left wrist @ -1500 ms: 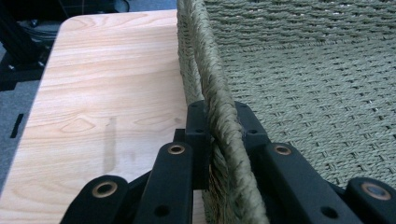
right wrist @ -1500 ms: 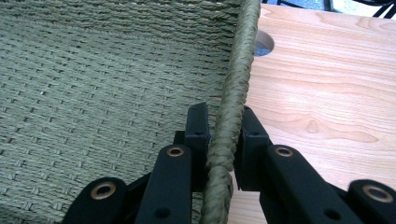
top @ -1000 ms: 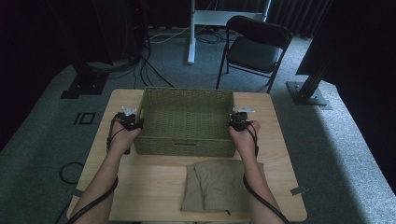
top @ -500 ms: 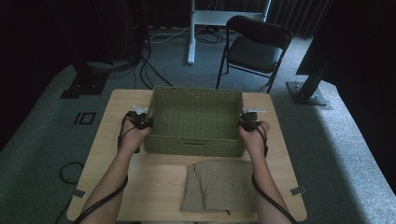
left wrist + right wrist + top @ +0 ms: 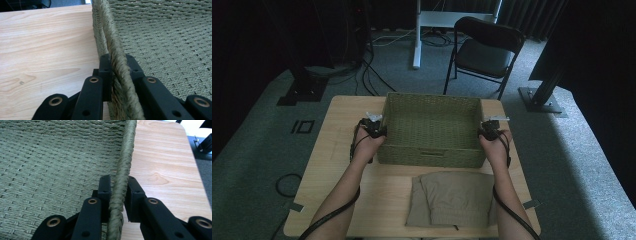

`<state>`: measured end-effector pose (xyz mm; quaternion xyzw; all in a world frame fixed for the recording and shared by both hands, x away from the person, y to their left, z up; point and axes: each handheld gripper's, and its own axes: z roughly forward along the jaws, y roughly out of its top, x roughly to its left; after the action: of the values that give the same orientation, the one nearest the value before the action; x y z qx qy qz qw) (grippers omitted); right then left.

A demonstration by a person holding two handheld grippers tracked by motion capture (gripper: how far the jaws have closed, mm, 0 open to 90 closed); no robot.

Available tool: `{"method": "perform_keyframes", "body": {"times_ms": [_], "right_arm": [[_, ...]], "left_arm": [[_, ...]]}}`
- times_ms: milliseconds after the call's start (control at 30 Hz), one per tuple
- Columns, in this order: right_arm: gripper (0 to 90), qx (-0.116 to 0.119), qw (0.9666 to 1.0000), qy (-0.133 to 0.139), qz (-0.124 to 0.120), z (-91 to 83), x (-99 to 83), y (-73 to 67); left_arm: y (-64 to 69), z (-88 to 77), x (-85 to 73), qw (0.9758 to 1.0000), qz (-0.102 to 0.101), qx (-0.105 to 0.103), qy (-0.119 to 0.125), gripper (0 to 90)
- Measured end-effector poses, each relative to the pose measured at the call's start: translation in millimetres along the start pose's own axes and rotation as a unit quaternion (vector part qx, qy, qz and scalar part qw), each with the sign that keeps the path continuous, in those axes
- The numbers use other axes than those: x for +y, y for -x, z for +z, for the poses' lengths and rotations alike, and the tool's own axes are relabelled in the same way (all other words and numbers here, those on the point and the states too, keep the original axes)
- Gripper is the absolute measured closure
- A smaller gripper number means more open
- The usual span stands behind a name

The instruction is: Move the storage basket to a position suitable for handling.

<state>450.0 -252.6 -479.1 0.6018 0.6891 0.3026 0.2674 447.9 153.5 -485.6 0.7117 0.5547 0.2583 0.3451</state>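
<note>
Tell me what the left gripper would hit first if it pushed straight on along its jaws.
The left gripper is shut on the basket wall, which runs on ahead between its jaws. It would likely just slide along that rim toward the basket's far corner; depth is hard to judge.

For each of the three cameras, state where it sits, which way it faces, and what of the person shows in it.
High view: above the person's side of the table, looking forward and down; both forearms, left tool and right tool at the woven basket; folded cloth nearer.
Left gripper view: rides the left tool, looking along its black jaws, shut on the basket's left rim.
Right gripper view: rides the right tool, jaws shut on the right rim.
Shared: all three show the basket and the table.
</note>
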Motion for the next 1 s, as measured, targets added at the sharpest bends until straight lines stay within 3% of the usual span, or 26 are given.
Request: {"method": "perform_keyframes", "body": {"times_ms": [267,1000], "right_arm": [[76.2,-0.013,0.9999,0.000,-0.004,0.7,0.2,15.5],[78.6,-0.011,0.9999,-0.010,-0.008,4.3,4.5,54.0]], "left_arm": [[17.0,4.3,3.8,1.0000,-0.003,0.003,-0.004,79.9],[50.9,20.1,18.3,0.9998,-0.005,0.001,-0.018,79.8]]}}
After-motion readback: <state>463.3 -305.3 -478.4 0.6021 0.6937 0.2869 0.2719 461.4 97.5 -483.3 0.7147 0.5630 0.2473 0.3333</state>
